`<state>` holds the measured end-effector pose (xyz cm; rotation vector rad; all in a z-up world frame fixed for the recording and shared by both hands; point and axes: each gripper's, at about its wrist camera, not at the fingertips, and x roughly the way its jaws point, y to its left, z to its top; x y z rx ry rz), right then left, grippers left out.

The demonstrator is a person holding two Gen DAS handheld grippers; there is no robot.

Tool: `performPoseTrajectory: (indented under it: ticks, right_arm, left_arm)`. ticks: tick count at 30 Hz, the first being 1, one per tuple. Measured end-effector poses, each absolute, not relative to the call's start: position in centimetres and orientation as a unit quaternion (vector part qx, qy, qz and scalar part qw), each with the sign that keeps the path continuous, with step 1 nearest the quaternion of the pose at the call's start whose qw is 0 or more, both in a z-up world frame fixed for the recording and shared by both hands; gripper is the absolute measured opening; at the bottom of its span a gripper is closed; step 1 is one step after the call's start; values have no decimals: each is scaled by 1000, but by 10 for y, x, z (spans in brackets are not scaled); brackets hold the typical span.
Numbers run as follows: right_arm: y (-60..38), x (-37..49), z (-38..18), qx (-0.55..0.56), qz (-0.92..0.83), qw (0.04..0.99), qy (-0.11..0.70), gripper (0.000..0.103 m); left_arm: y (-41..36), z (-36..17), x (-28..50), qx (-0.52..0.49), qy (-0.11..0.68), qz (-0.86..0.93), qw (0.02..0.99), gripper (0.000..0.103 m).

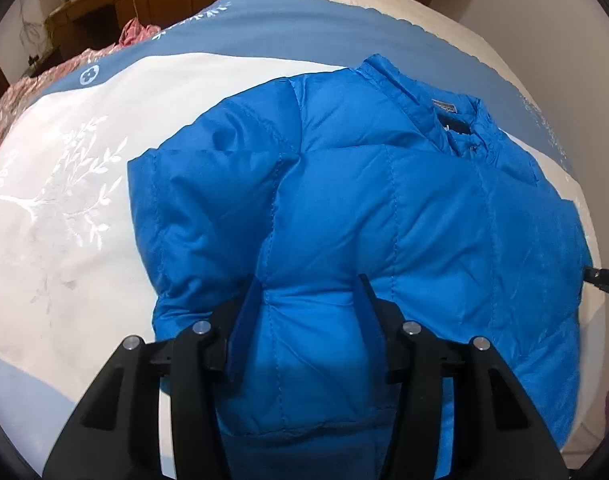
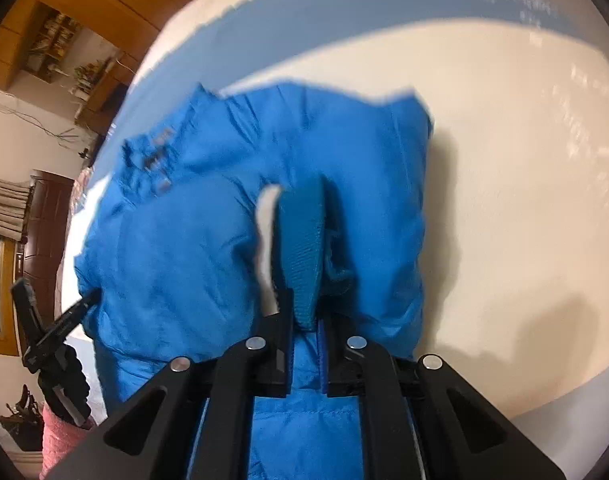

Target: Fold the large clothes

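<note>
A bright blue puffer jacket (image 1: 384,200) lies on the bed, collar and label toward the far right in the left wrist view. My left gripper (image 1: 310,284) has its jaws wide apart around a thick padded fold of the jacket's near edge. In the right wrist view the jacket (image 2: 176,248) is bunched, and my right gripper (image 2: 304,300) is shut on a ribbed blue cuff (image 2: 302,240) and a strip of white lining, held above the jacket. The left gripper shows at the left edge (image 2: 60,328) of the right wrist view.
The bed cover (image 1: 64,200) is white with blue bands and leaf embroidery. A pink quilt (image 1: 32,92) lies at the far left edge. Wooden furniture (image 1: 96,8) stands behind the bed. White cover (image 2: 524,200) spreads to the right of the jacket.
</note>
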<state>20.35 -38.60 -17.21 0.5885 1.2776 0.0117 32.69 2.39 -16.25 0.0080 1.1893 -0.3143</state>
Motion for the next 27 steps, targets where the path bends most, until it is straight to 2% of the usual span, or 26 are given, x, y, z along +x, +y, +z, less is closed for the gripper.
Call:
performPoseTrajectory:
  ticks: [1,4,6,10,15,17,21,24,27]
  right_arm:
    - [-385,202,-172,270,4,764,585,10]
    - [-385,194,-149,245,-24,785,569,19]
    - [-383,193,-122,213,-48,815,536,25]
    - [-361,221,-105,210,2,825,524,25]
    - [-336,260,-141,183,-3,811,556,25]
    - [-336,268,-163,184,-14,799,573,21]
    - [-343,268,-181,212,-4,797,565,19]
    - [-344,266,-173,210,-11,793,571,20]
    - [-333,253,-143,204,8,812,547,25]
  left_arm:
    - [24,-161,327,3,560,-146,816,49]
    - [28,-143,325,-4,556,-152,817,48]
    - [25,-125,324,2,534,-160,830,51]
    - [6,-116,337,9,525,-166,835,52]
    - [-17,-143,354,34,542,-148,826,52]
    - [-15,-156,361,32,554,-148,819,55]
    - [-12,-166,367,24,551,-157,819,57]
    - [-12,-159,370,24,562,-147,814,54]
    - [-10,-127,348,24,531,-152,833,53]
